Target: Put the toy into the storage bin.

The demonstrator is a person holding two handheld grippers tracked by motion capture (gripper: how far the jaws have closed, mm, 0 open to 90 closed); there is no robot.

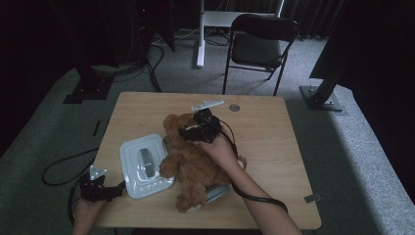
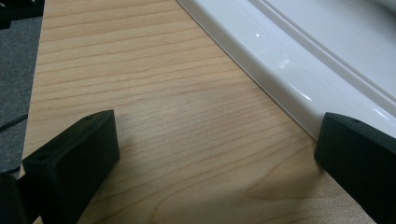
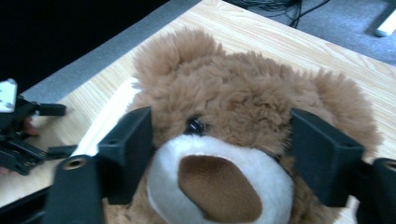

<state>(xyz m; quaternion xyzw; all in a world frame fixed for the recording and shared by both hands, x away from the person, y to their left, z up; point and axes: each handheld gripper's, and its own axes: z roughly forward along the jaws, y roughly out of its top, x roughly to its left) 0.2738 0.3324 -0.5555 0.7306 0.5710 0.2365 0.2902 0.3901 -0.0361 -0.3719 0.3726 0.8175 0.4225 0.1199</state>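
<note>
With the right hand-held gripper standing apart astride the face of the fluffy brown plush teddy bear, lying on the wooden tabletop beside the white plastic lid, I'd close gently around the head, not the slippery fur.

Brown plush teddy bear at mid-tabletop.
Fluffy fur, white muzzle, brown nose; lies on its back, head toward the far edge, legs toward the near edge.
</note>
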